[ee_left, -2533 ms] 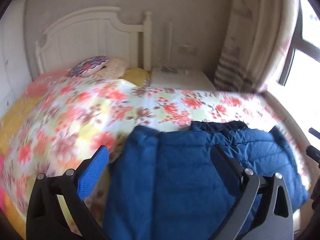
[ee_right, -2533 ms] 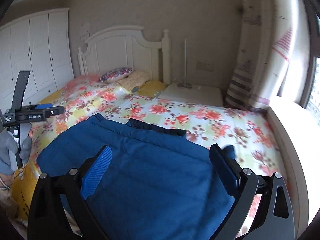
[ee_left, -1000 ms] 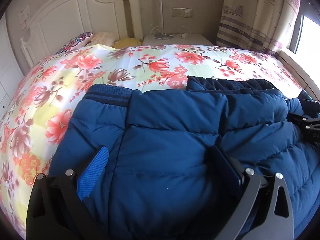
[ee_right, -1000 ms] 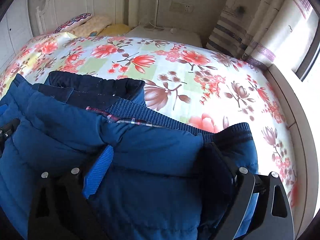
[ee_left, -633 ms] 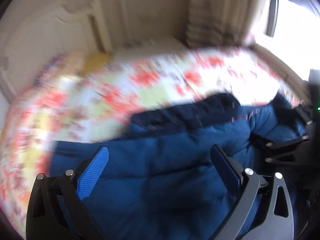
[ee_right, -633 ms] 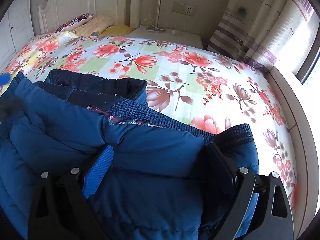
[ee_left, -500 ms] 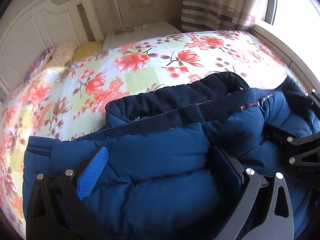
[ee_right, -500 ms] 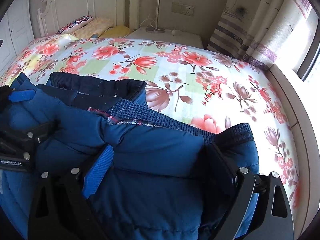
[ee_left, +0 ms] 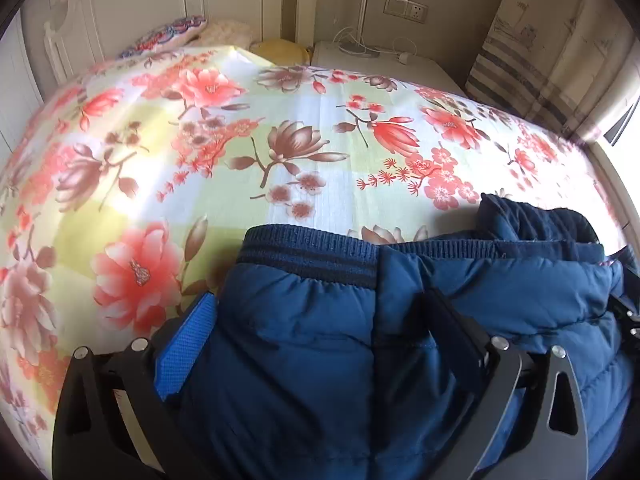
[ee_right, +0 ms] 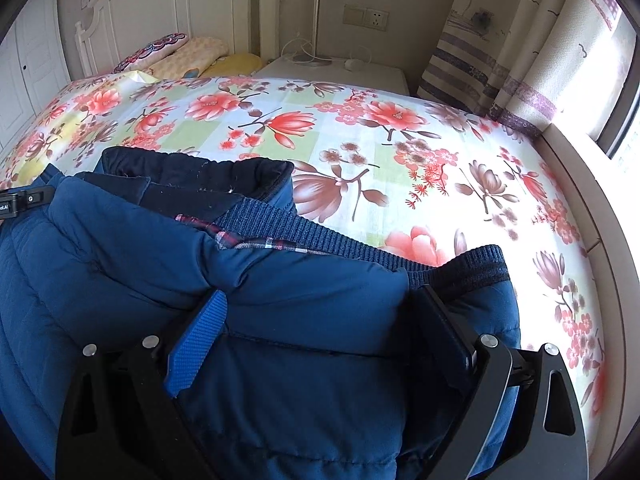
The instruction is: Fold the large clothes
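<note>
A blue puffer jacket (ee_left: 312, 360) lies folded on the flowered bedspread (ee_left: 280, 128), its ribbed hem (ee_left: 308, 248) brought up beside the dark collar (ee_right: 192, 180). A strip of plaid lining (ee_right: 256, 240) shows at the fold. My left gripper (ee_left: 318, 300) sits low over the jacket's left hem corner, fingers spread wide with padded fabric bulging between them. My right gripper (ee_right: 324, 296) rests the same way at the right hem corner (ee_right: 476, 264), fingers wide apart around the fabric. Each gripper's body shows at the edge of the other's view.
A white headboard (ee_right: 160, 12) and pillows (ee_right: 188, 54) stand at the far end of the bed. Beside them is a white nightstand (ee_right: 336, 70) with a lamp pole and cables. Striped curtains (ee_right: 520, 60) and a window ledge (ee_right: 592, 184) run along the right.
Both grippers came down from above onto the jacket. The left one then swung right toward the collar and has come back to the left hem corner. The right gripper has barely moved.
</note>
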`<state>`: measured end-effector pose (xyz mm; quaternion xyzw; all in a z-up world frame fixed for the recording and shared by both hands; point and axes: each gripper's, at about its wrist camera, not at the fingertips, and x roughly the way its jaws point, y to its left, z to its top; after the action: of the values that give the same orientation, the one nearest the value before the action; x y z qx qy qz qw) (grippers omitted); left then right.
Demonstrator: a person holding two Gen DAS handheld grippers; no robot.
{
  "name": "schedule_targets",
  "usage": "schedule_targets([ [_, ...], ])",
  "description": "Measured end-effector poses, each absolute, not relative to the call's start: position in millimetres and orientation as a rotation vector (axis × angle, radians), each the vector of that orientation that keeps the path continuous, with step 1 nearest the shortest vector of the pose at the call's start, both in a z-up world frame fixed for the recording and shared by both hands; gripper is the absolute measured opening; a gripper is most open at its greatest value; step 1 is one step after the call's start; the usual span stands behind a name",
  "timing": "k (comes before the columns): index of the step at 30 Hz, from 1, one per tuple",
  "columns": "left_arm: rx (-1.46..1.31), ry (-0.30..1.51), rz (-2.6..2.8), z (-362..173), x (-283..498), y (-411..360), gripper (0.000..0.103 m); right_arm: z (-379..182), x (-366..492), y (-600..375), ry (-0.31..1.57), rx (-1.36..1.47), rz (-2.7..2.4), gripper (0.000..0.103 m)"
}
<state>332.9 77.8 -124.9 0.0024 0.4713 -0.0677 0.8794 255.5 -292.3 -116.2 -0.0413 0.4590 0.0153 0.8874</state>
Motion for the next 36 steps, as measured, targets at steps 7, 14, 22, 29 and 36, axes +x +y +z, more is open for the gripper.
schedule_targets([
  [7, -0.021, 0.958, -0.103, -123.7, 326.2, 86.0, 0.101, -76.1, 232.0, -261.6, 0.828, -0.116, -0.004, 0.087],
  [14, -0.031, 0.947, -0.075, -122.7, 325.2, 90.2, 0.101, -99.6, 234.8, -124.5, 0.889, -0.442, 0.312, 0.087],
  [22, -0.022, 0.917, -0.050, -118.6, 321.3, 91.5, 0.101, -84.4, 232.0, -205.4, 0.859, -0.232, 0.151, 0.087],
  [29, 0.019, 0.822, 0.010, -106.9, 308.8, 89.5, 0.101, -113.7, 232.2, -328.7, 0.946, 0.072, -0.023, 0.090],
  [36, 0.094, 0.699, 0.038, -82.5, 280.7, 81.6, 0.101, -88.8, 211.6, -303.2, 0.854, -0.051, -0.043, 0.091],
])
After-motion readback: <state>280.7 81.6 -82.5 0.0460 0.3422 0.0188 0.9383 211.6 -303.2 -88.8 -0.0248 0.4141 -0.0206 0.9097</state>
